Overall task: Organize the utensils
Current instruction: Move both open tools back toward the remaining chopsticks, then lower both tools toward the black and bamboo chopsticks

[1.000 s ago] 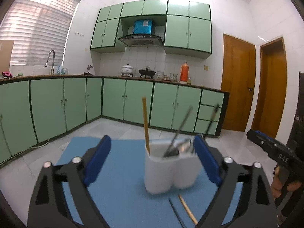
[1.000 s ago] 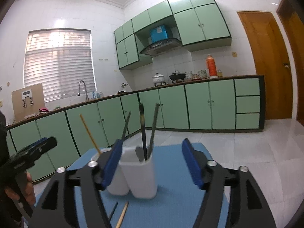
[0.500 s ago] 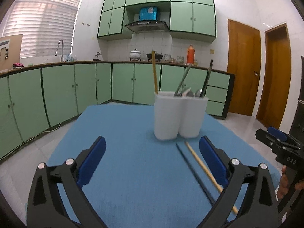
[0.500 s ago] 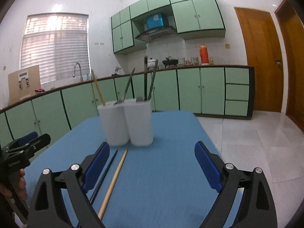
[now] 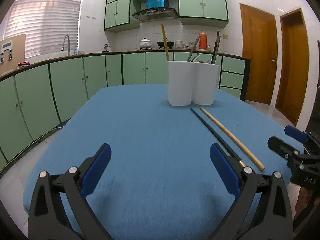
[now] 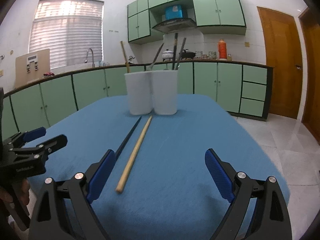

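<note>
A white two-compartment utensil holder [image 5: 191, 83] [image 6: 152, 91] stands at the far middle of the blue table. A wooden chopstick [image 5: 165, 42] stands in its left cup; metal utensils and a black chopstick [image 5: 215, 47] stand in the right cup. A black chopstick [image 5: 215, 137] [image 6: 128, 137] and a wooden chopstick [image 5: 230, 137] [image 6: 136, 152] lie side by side in front of the holder. My left gripper [image 5: 160, 168] is open and empty, low over the near table. My right gripper [image 6: 160, 172] is open and empty, with the wooden chopstick's near end between its fingers.
The blue cloth-covered table [image 5: 130, 140] has rounded edges with tiled floor [image 6: 290, 140] beyond. Green kitchen cabinets [image 5: 60, 84] run behind it, and wooden doors [image 5: 260, 60] stand at the right. The other gripper shows at each view's side [image 5: 296, 152] [image 6: 26, 152].
Both grippers have pulled back from the holder and dropped lower over the table. The holder now looks farther off, and the two loose chopsticks lie in full view.
</note>
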Demonstrator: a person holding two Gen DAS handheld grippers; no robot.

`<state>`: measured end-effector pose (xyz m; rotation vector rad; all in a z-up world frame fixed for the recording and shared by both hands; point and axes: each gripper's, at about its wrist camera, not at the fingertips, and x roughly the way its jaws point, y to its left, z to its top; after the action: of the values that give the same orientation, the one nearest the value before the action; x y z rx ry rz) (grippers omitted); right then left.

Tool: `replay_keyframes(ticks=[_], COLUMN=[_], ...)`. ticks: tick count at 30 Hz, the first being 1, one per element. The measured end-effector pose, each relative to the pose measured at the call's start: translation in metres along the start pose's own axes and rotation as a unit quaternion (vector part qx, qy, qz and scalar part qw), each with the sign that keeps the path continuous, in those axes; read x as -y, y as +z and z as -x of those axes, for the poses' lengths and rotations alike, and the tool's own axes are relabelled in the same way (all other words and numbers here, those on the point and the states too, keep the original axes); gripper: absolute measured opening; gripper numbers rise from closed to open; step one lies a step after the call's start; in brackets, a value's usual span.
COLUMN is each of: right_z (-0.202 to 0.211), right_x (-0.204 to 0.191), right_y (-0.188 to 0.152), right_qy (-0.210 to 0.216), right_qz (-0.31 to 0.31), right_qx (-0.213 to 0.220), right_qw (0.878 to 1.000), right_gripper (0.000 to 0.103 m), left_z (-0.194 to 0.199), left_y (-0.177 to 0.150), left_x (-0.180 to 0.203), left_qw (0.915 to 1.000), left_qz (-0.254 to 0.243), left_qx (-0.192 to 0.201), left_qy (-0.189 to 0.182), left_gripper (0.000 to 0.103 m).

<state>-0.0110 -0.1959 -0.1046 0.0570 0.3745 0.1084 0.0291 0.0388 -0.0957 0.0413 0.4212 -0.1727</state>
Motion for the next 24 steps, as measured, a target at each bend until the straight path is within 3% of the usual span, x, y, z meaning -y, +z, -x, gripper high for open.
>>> replay_keyframes(ticks=[6,12,17,24], right_z=[0.005,0.004,0.0,-0.003], right_x=[-0.015,-0.022,-0.022,-0.028], right_y=[-0.014,-0.024,-0.03,-0.036], right_qy=[-0.007,-0.007,-0.007,-0.009], right_qz=[0.019,0.023,0.023,0.024], right_qx=[0.009,0.011,0.005,0.003], right_qw=[1.0,1.0,1.0,1.0], right_gripper=[0.088,0.075,0.055,0.045], left_z=[0.012,0.017,0.021,0.019], left_y=[-0.005,-0.009,-0.009,-0.009], left_x=[-0.003,-0.002,0.0,0.004], left_qw=[1.0,0.9999,0.9999,0.9999], left_qz=[0.0,0.001,0.002,0.002], left_qx=[0.003,0.001,0.002,0.001], left_qy=[0.009,0.016,0.014,0.012], left_gripper=[0.096,0.096,0.096,0.096])
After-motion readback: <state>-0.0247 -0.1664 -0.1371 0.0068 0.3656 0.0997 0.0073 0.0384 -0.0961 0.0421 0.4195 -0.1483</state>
